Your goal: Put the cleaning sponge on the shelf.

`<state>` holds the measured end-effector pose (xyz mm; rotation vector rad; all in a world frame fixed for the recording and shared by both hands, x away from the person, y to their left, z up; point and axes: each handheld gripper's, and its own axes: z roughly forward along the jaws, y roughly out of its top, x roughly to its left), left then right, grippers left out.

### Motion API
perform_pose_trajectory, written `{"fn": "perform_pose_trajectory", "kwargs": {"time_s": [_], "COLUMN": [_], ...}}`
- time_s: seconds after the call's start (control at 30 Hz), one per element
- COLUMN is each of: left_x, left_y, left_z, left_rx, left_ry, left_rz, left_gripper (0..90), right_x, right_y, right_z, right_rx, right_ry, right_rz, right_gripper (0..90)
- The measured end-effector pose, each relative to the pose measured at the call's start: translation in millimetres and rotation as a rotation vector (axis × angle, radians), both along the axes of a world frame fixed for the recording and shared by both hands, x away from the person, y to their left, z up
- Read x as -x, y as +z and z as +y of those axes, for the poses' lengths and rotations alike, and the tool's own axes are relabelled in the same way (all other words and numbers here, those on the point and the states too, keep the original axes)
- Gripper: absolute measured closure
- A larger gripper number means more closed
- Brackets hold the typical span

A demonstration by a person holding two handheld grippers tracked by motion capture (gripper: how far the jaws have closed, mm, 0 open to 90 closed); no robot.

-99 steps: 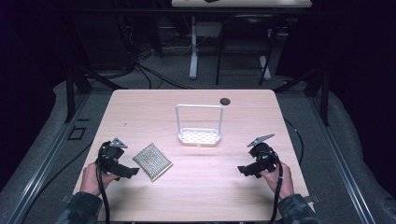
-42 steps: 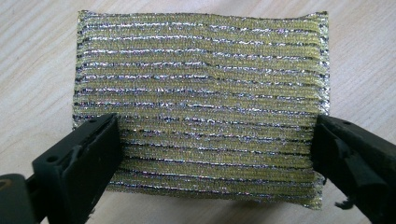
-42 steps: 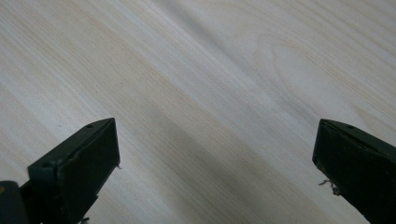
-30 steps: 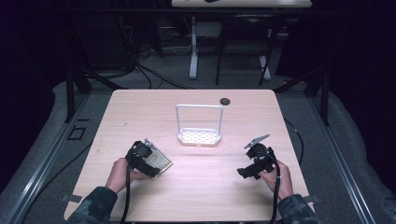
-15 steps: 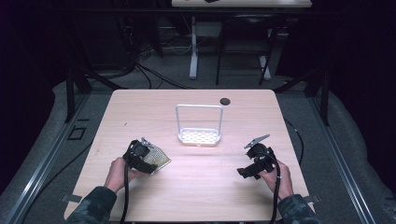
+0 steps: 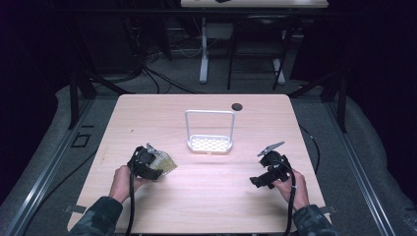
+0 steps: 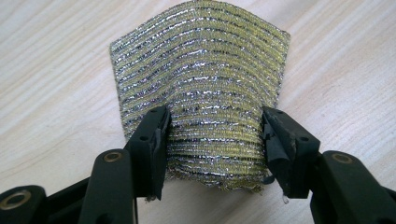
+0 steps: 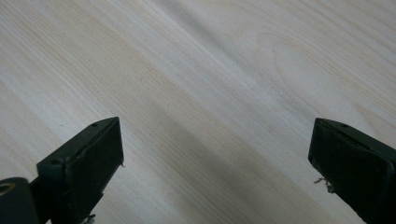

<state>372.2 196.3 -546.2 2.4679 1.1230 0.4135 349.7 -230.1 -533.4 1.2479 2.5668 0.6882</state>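
Observation:
A gold-and-silver striped scouring pad (image 6: 166, 162) (image 7: 201, 79) lies on the wooden table (image 6: 206, 206) at front left. My left gripper (image 6: 153, 167) (image 7: 215, 135) is shut on its near edge. Its jaws have just been closing on the pad, which now bows up between the two pads. At front right, my right gripper (image 6: 257, 181) (image 8: 215, 154) is open low over bare wood, with nothing between its jaws.
A white perforated tray with a tall hoop handle (image 6: 209, 143) stands at the table's middle. A small black disc (image 6: 237, 106) lies near the far edge. Table legs and cables stand on the dark floor beyond.
My left gripper came in from the left to the pad and its jaws closed on it, buckling the pad. The right gripper has kept still.

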Motion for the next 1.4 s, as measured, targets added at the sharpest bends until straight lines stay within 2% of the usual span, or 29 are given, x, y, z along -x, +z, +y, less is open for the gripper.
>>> {"fn": "perform_pose_trajectory", "kwargs": {"time_s": [0.4,0.57,0.7,0.73,0.83,0.93,0.97,1.4], "left_x": [4.8,7.8,9.3,9.6,11.1,12.4,13.4,18.1], "left_y": [11.9,15.8,17.3,17.3,18.1,19.0,19.4,20.6], "left_z": [2.3,1.3,-0.4,-1.0,-4.8,-6.5,-8.0,-20.4], "left_rx": [0.011,0.032,0.046,0.065,0.086,0.086,0.102,0.117], "left_ry": [0.024,0.033,0.031,0.032,0.034,0.035,0.038,0.033], "left_rz": [-0.048,-0.058,-0.053,-0.045,-0.042,-0.047,-0.043,-0.046], "left_gripper": [47.0,46.5,46.1,45.9,45.6,45.5,45.4,45.2], "right_x": [-0.1,0.1,0.0,0.1,0.1,0.1,0.1,-0.3], "right_y": [0.7,0.9,0.7,0.7,0.8,0.8,0.8,0.0], "right_z": [-1.0,-1.0,-1.3,-0.9,-0.9,-0.8,-0.8,0.3], "right_rx": [-0.002,-0.005,-0.003,-0.006,-0.004,-0.005,-0.005,0.006], "right_ry": [0.003,0.0,0.002,0.001,0.004,0.002,0.002,0.006], "right_rz": [0.003,0.004,-0.002,-0.001,0.003,0.004,0.005,0.007], "right_gripper": [2.3,2.3,2.1,1.9,1.9,1.9,1.9,2.1]}}
